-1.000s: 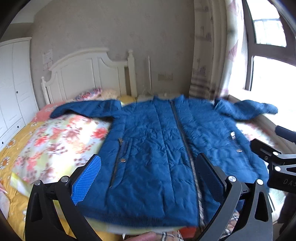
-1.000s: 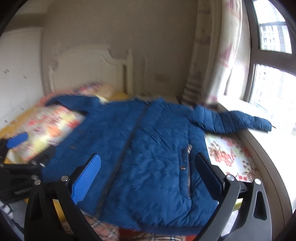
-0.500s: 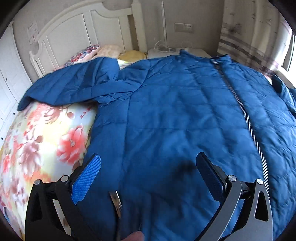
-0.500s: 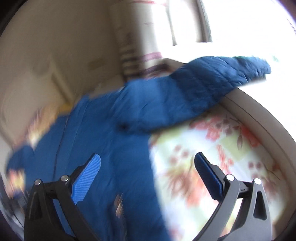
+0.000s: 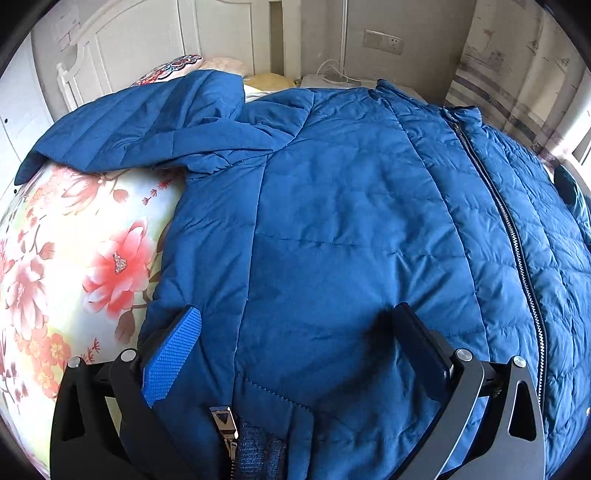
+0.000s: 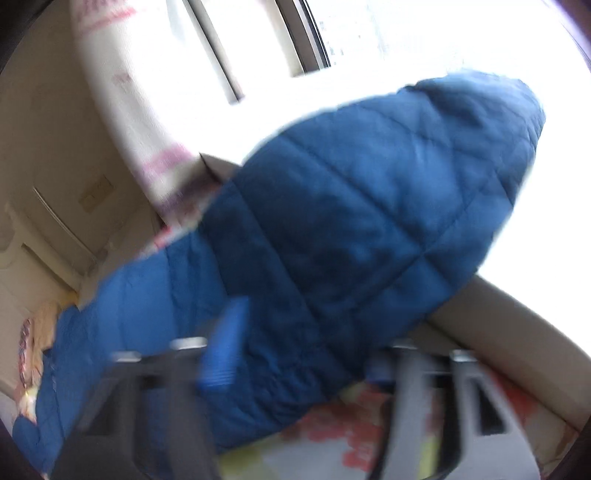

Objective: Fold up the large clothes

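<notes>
A large blue quilted jacket (image 5: 351,221) lies spread front-up on the bed, zipper (image 5: 509,221) closed, its left sleeve (image 5: 140,129) stretched toward the headboard side. My left gripper (image 5: 295,343) is open, low over the jacket's left front panel near a pocket zipper pull (image 5: 221,413). In the blurred right wrist view, my right gripper (image 6: 303,358) is open around the jacket's right sleeve (image 6: 369,229), which reaches toward the window ledge.
A floral quilt (image 5: 74,266) covers the bed left of the jacket. A white headboard (image 5: 147,33), pillows (image 5: 177,66) and a wall socket (image 5: 382,41) stand behind. A curtain (image 6: 140,122) and a bright window (image 6: 406,33) lie beyond the right sleeve.
Both grippers have moved forward and down toward the jacket. The left now sits over the left front panel. The right has swung to the right sleeve, which now lies between its fingers.
</notes>
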Available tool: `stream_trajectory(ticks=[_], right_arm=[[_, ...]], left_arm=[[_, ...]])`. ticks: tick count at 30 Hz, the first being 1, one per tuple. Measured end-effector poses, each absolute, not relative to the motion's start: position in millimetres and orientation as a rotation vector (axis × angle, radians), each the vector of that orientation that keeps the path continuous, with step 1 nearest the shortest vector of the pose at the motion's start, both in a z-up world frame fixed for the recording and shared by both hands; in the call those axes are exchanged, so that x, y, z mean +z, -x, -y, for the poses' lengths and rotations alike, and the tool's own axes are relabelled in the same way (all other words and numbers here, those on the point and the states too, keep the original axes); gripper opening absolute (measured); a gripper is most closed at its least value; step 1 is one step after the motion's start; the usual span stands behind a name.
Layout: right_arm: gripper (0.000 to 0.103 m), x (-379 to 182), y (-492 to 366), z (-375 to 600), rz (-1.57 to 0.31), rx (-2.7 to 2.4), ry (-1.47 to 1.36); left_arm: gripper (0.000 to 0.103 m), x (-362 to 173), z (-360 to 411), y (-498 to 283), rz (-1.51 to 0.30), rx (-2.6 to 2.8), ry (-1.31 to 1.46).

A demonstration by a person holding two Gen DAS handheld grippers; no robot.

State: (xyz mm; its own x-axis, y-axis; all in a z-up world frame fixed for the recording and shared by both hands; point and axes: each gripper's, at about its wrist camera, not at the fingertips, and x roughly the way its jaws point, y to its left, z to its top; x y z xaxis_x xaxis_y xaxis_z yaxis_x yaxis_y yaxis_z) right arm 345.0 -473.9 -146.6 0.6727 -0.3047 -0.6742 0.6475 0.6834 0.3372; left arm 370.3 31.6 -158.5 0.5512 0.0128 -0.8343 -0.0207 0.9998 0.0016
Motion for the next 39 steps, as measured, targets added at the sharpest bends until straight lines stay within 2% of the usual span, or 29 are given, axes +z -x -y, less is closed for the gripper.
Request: stream_trajectory(ticks=[1, 7, 11, 12, 13, 14, 15, 16, 18, 21, 23, 27, 31, 32, 33, 35, 37, 39], right_arm=[[0.014, -133, -347, 461, -0.558, -0.558, -0.555], [0.01, -50, -374, 304, -0.345, -0.256, -0.165], [0.009, -43, -390, 166, -0.364, 0.1, 0.093], [0.013, -55, -398, 136, -0.418, 0.16, 0.142], [0.028, -66, -406, 117, -0.475, 0.193, 0.168], [0.038, -93, -422, 96, -0.609, 0.255, 0.186], [0.064, -108, -431, 90, -0.677, 0.281, 0.187], [0.074, -139, -436, 79, -0.795, 0.282, 0.195], [0.074, -171, -441, 79, -0.878, 0.267, 0.208], [0.08, -160, -422, 92, -0.892, 0.314, 0.109], [0.08, -141, -402, 117, -0.9, 0.329, -0.003], [0.08, -120, -349, 179, -0.793, 0.272, -0.123], [0.079, -148, -318, 281, -0.763, 0.074, -0.399], [0.075, -161, -311, 308, -0.753, 0.047, -0.527], [0.066, -170, -308, 326, -0.736, 0.051, -0.626], [0.059, -191, -295, 356, -0.666, 0.082, -0.83], [0.049, -197, -293, 359, -0.634, 0.073, -0.86], [0.047, -194, -291, 359, -0.619, 0.032, -0.837]], left_arm=[[0.099, -158, -32, -369, -0.982, 0.017, 0.011], [0.099, -157, -33, -368, -0.975, 0.013, 0.02], [0.099, -156, -35, -365, -0.971, 0.009, 0.027], [0.099, -156, -36, -365, -0.971, 0.007, 0.03], [0.099, -156, -37, -364, -0.97, 0.005, 0.034], [0.099, -156, -37, -364, -0.968, 0.003, 0.037], [0.099, -156, -38, -363, -0.968, 0.002, 0.04], [0.099, -156, -38, -363, -0.967, 0.001, 0.043], [0.099, -155, -39, -363, -0.965, -0.001, 0.045], [0.099, -155, -38, -363, -0.965, -0.001, 0.046], [0.099, -155, -39, -363, -0.964, -0.003, 0.047], [0.097, -147, -39, -356, -0.932, -0.028, 0.073], [0.094, -107, 6, -344, -0.802, -0.21, 0.025], [0.094, -98, 23, -343, -0.776, -0.241, -0.01], [0.094, -89, 47, -343, -0.751, -0.285, -0.056], [0.094, -77, 96, -349, -0.735, -0.36, -0.128], [0.094, -72, 148, -362, -0.736, -0.452, -0.182], [0.094, -71, 195, -374, -0.748, -0.53, -0.218]])
